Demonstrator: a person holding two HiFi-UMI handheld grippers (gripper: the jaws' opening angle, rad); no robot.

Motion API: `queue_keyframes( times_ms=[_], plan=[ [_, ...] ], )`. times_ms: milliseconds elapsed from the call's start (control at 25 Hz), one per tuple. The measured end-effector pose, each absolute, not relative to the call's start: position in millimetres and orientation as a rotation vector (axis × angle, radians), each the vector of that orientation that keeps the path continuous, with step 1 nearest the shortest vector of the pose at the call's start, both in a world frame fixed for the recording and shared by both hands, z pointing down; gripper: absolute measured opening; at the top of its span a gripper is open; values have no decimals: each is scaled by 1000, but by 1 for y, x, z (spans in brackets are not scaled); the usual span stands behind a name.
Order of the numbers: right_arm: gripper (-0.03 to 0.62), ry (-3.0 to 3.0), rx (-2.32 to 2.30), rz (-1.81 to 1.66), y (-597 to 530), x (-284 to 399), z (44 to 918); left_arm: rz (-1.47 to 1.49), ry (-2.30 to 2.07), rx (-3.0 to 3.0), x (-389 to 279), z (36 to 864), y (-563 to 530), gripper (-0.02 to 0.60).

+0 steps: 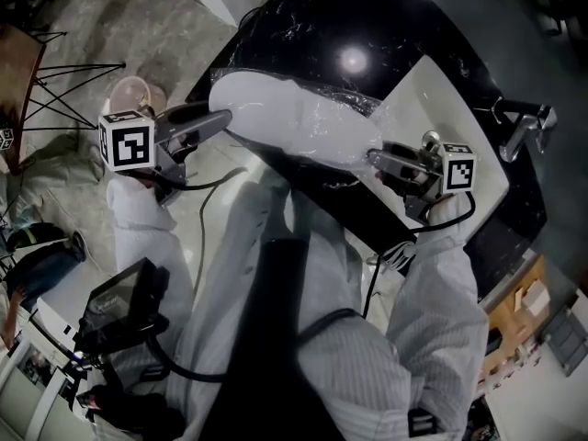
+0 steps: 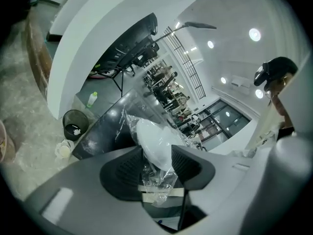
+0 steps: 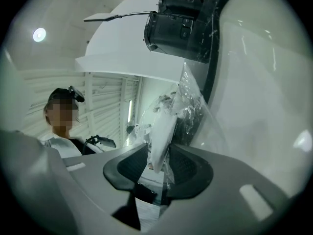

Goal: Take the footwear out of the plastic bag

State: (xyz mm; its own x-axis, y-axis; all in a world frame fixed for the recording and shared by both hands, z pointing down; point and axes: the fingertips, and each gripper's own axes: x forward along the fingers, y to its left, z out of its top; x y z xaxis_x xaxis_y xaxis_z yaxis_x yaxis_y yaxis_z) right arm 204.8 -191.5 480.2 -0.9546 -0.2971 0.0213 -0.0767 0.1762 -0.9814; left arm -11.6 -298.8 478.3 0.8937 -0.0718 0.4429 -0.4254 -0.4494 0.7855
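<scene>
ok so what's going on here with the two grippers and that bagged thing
A person holds a gripper in each hand over a black counter. White footwear, not yet out of its clear plastic bag, stretches between them. The left gripper has its fingers closed on one end of the bag. The other end sits between the fingers of the right gripper, which stand apart and do not seem to pinch it.

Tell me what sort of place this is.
Probably a large indoor lab or workshop hall fitted with a mock washroom corner. A glossy black counter holds a white sink with a metal faucet, and ceiling lights shine over a long open floor.
</scene>
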Motion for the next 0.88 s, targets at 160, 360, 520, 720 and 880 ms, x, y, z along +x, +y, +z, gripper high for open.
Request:
queue_keyframes(
  times_ms=[160, 360, 520, 720, 880],
  plan=[
    [156, 2283, -277, -1802, -184, 200, 454, 357, -290, 2054, -5, 451, -285, 169],
    [142, 2360, -305, -1742, -182, 193, 435, 289, -286, 2130, -1, 422, -279, 161],
    [108, 2321, -360, -1713, -183, 200, 424, 267, -284, 2171, -4, 408, -275, 126],
    [95, 2295, -392, -1687, -182, 210, 415, 240, -312, 2198, -10, 396, -275, 83],
    [94, 2294, -429, -1670, -177, 225, 411, 219, -343, 2204, -16, 391, -277, 49]
  ],
)
